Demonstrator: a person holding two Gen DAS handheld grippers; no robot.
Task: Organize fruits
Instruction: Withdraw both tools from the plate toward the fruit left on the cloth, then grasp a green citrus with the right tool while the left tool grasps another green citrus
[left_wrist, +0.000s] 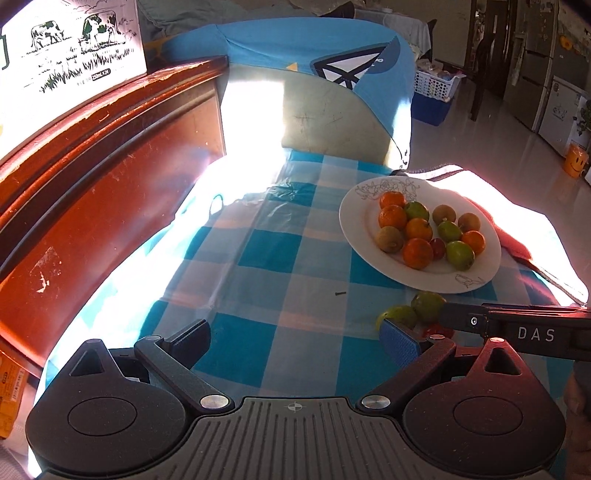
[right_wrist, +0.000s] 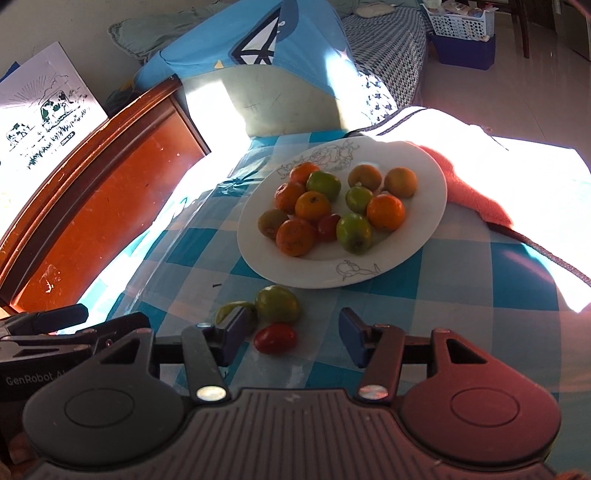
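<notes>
Held the right gripper (right_wrist: 291, 334) low over the checkered tabletop (right_wrist: 461, 266), fingers (right_wrist: 351, 332) parted around a small red fruit (right_wrist: 275, 338) without touching it. Saw two green fruits (right_wrist: 277, 304) just beyond, short of the white plate (right_wrist: 424, 206) piled with fruit. Kept the left gripper (left_wrist: 295, 338) wide, gripping nothing.

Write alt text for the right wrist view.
The right gripper hangs open over a small red fruit on a blue checked cloth, two green fruits beside it. Behind sits a white plate of mixed fruit.
</notes>
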